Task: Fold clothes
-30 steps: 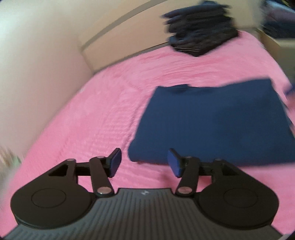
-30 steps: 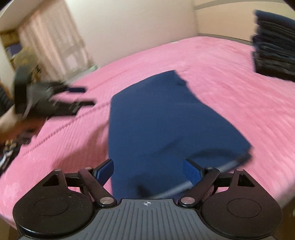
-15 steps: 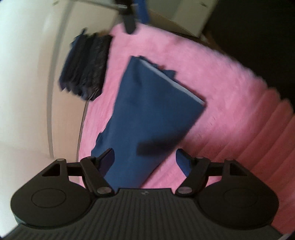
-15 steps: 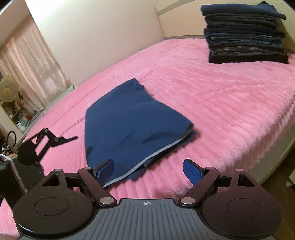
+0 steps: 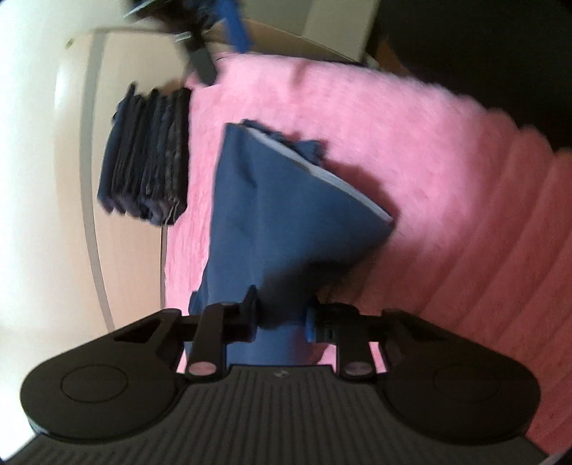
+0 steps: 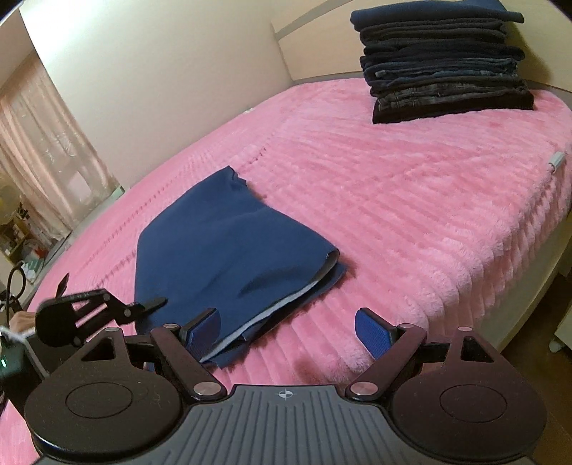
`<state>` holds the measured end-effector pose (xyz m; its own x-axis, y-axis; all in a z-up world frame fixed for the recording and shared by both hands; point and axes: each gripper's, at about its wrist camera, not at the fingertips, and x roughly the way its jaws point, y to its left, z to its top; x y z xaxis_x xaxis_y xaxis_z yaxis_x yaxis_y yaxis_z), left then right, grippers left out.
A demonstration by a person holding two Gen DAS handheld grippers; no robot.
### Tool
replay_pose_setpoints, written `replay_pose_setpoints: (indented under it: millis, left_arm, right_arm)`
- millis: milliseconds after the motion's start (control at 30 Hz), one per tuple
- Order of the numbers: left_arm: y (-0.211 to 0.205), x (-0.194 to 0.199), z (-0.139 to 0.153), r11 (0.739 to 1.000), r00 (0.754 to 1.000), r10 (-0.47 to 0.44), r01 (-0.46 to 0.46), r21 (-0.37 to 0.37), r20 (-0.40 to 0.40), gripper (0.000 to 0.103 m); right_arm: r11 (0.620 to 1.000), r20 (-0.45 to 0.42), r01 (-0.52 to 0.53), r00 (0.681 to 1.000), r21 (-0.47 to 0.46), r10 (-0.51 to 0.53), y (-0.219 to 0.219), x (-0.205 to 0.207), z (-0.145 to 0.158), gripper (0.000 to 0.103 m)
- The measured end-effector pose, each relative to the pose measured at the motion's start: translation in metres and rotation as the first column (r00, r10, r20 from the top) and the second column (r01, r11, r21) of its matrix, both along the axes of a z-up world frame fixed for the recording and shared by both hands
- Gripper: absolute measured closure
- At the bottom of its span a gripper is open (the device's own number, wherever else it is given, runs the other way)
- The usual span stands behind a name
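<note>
Left hand-held gripper (image 5: 282, 316): jaws closing, with the near edge of the folded navy garment (image 5: 286, 229) bunched between the two pads; the pads press on the cloth from both sides. The fabric rises from the bed toward this gripper and spreads out ahead of it. The view is rolled sideways and somewhat blurred.

Right hand-held gripper (image 6: 286, 331): jaws spread wide, released, nothing between them. The garment (image 6: 228, 243) lies ahead and to the left of this gripper, its layered corner with a pale inner edge just beside the left pad; contact cannot be determined.

The pink ribbed bedspread (image 6: 411, 200) carries the garment. A stack of folded dark clothes (image 6: 443, 60) stands well apart from it, at the far end of the bed by the headboard (image 6: 314, 32). Curtains (image 6: 46, 150) hang far left.
</note>
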<state>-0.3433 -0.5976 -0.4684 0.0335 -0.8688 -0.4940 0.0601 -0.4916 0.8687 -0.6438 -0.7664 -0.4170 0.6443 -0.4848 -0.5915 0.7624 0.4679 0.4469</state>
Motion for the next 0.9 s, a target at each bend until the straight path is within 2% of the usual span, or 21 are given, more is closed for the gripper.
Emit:
replay_pose_setpoints:
  millis: [67,133,200,267,400,533,633,667,733,833,900]
  left_arm:
    - [-0.004,0.001,0.013,1.0,0.998,0.028,-0.029,-0.002,-0.058,0.083]
    - [-0.009,0.002,0.025,0.999,0.993,0.05,-0.051,0.0,-0.106,0.084]
    - [-0.013,0.004,0.034,0.998,0.986,0.069,-0.067,0.017,-0.151,0.084]
    - [-0.015,0.005,0.042,0.996,0.979,0.084,-0.08,0.029,-0.188,0.084]
    - [-0.015,0.009,0.051,0.995,0.966,0.102,-0.094,0.045,-0.239,0.084]
    - [-0.016,0.011,0.057,0.993,0.957,0.113,-0.102,0.055,-0.266,0.084]
    - [-0.017,0.012,0.057,0.993,0.953,0.119,-0.108,0.055,-0.277,0.084]
    - [-0.017,0.012,0.057,0.992,0.953,0.122,-0.11,0.056,-0.279,0.084]
    - [-0.017,0.011,0.057,0.992,0.953,0.125,-0.114,0.053,-0.277,0.084]
    - [-0.02,0.009,0.059,0.989,0.946,0.149,-0.139,0.053,-0.289,0.085]
    - [-0.019,0.004,0.066,0.987,0.938,0.161,-0.157,0.038,-0.306,0.086]
  right_arm:
    - [0.999,0.049,-0.009,0.999,0.034,0.008,-0.001,-0.003,-0.004,0.018]
    - [0.992,0.144,0.0,0.989,0.13,-0.019,-0.005,-0.007,-0.013,0.018]
    - [0.961,0.262,0.013,0.961,0.275,-0.087,-0.011,-0.008,-0.028,0.015]
    - [0.926,0.341,0.021,0.926,0.377,-0.16,-0.016,-0.004,-0.041,0.013]
    - [0.873,0.423,0.032,0.865,0.486,-0.268,-0.025,0.013,-0.056,0.013]
    - [0.81,0.455,0.07,0.797,0.582,-0.396,-0.037,0.029,-0.072,0.013]
    - [0.802,0.445,0.118,0.78,0.586,-0.44,-0.042,0.035,-0.07,0.014]
    - [0.813,0.458,0.117,0.777,0.57,-0.432,-0.044,0.036,-0.067,0.029]
    - [0.831,0.472,0.106,0.781,0.546,-0.409,-0.048,0.038,-0.061,0.044]
    - [0.836,0.445,0.111,0.805,0.538,-0.393,-0.056,0.039,-0.055,0.091]
    - [0.855,0.458,0.104,0.808,0.508,-0.37,-0.058,0.036,-0.045,0.093]
